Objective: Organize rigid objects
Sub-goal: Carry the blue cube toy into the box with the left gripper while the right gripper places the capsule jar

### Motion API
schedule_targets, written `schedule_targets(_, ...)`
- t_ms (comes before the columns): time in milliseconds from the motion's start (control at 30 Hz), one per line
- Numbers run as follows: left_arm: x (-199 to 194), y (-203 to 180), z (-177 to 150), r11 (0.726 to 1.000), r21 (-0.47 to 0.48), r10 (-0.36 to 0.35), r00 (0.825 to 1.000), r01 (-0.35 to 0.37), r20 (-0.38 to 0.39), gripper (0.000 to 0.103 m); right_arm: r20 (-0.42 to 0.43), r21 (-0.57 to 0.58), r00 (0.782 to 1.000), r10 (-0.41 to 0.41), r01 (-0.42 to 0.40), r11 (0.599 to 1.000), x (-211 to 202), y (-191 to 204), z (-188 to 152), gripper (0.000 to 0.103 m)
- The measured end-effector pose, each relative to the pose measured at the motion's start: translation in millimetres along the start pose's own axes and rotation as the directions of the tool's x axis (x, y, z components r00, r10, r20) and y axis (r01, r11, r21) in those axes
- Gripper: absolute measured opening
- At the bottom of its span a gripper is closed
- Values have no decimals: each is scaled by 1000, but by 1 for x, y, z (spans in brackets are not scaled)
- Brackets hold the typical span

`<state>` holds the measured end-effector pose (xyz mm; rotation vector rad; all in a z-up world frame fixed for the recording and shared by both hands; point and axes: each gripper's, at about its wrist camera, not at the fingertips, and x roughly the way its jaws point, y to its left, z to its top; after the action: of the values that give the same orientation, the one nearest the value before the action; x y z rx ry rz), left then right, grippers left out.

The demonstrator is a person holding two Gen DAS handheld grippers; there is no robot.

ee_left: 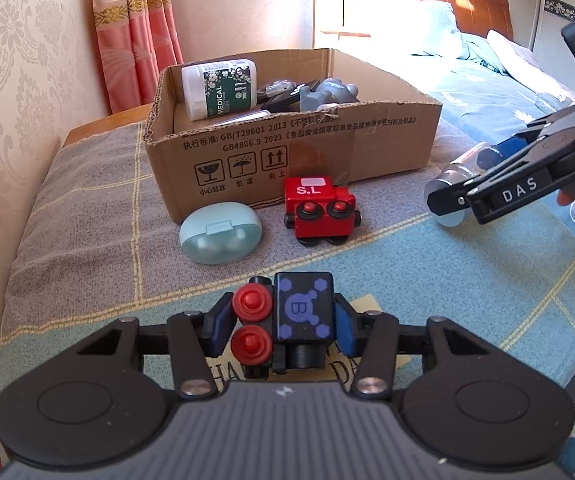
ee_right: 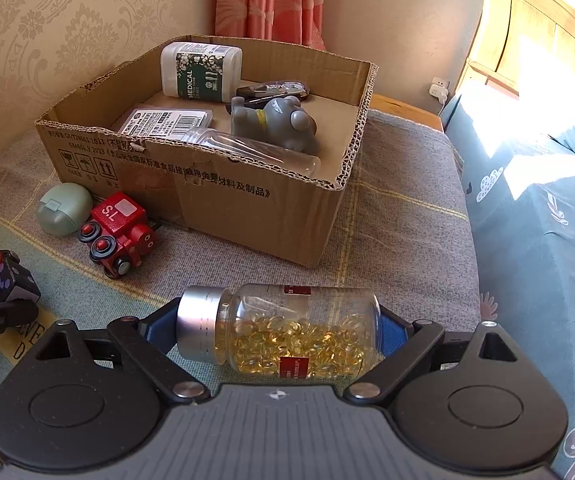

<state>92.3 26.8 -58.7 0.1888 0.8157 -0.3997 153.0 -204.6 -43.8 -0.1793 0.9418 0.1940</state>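
Woven blanket (ee_right: 399, 200), corrugated box (ee_right: 223, 200), glass capsule bottle (ee_right: 295, 332)

Left wrist view: looks forward along the left gripper (ee_left: 283, 330), low and near the cardboard box (ee_left: 287, 152) ahead.
Right wrist view: the same, from the right.
Shared: box, red toy train (ee_right: 121, 234).

"S.L" is printed on the red toy train (ee_left: 317, 210). "MEDICAL" is read on the white bottle (ee_left: 218, 88). "GB/T29601 2013" and "GB4806.9 2023" are printed on the cardboard box (ee_left: 287, 152). "DAS" is marked on the right gripper (ee_left: 453, 202). "B" is shown on the black toy block (ee_left: 303, 306).
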Motion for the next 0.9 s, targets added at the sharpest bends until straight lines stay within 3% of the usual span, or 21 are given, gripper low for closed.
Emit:
schedule_targets(167,-14,-3,19,999,37,-17,1000,17,16,49,-3,-50,1000,31,-31,998,-16,4,-2,96)
schedule_targets(433,-32,2,80,998,64,1,990,-10,140,49,78,-101,995,65,-57,993,-49,4,15,96)
schedule_targets(533,-25,13,106,999,25,32,983,-37,181,49,124,-98,990,62,-50,994,-60,3,26,96)
schedule_targets(767,11,29,139,998,-20,60,984,-58,165,50,182,-64,980,77,-66,996,-68,-2,45,96)
schedule_targets(800,13,30,139,998,-26,60,984,-57,170,60,186,-62,979,77,-67,996,-68,-2,47,96)
schedule_targets(833,13,29,138,998,-25,59,983,-56,174,86,189,-59,979,74,-64,996,-68,-3,50,96)
schedule_targets(867,11,28,137,998,-24,64,981,-61,184,98,191,-56,979,72,-62,997,-68,-4,52,96)
schedule_targets(900,6,26,133,997,-19,81,973,-79,218,103,193,-54,979,69,-60,997,-67,-5,54,96)
